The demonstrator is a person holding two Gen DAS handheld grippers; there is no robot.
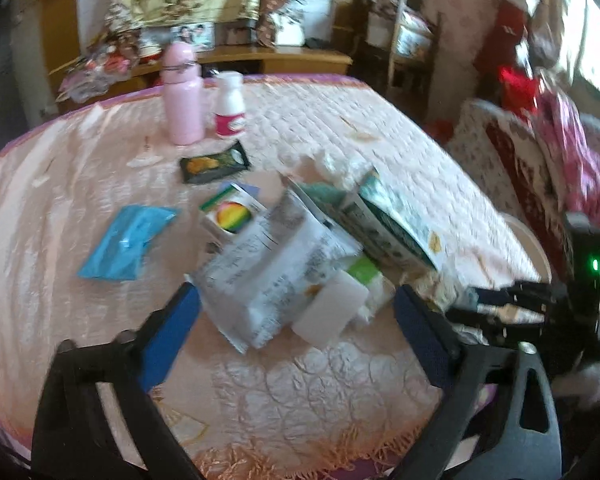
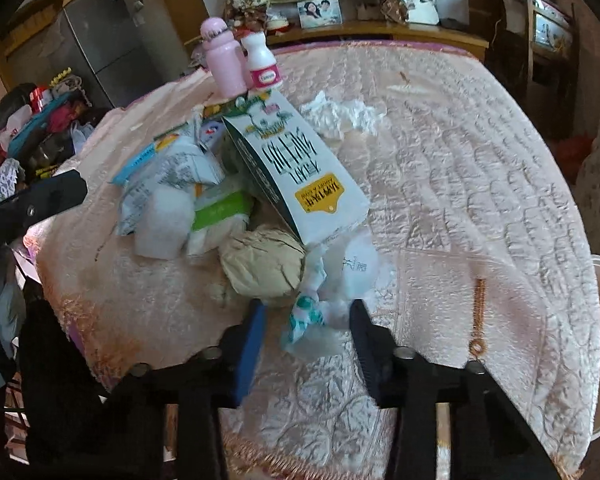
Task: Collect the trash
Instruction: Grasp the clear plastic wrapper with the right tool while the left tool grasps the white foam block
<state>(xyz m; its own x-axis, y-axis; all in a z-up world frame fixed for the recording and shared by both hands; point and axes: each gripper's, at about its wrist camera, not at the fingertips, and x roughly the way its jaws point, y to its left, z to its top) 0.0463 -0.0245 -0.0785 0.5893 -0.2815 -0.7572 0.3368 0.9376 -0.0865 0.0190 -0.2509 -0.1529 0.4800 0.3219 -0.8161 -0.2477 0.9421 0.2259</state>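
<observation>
The trash lay heaped near the middle of a round worktop covered in a pale pink embossed cloth. In the right wrist view, the right gripper had its jaws spread on either side of a crumpled white-and-teal wrapper, which lay between the blue pads without clearly being pinched. Just beyond it, at 12 o'clock, sat a beige paper ball, and touching that at 1 o'clock leaned a flattened white-and-green carton. A white foam block and a green-and-white packet lay at 10 o'clock from the ball. White tissue lay behind the carton.

In the left wrist view, the left gripper was released, jaws wide apart, flanking the near edge of the pile, where a printed white bag lay uppermost. A blue sachet lay at 10 o'clock, apart from the heap. A pink bottle and a small white bottle stood upright side by side toward the far rim, with a dark snack wrapper just in front of them.
</observation>
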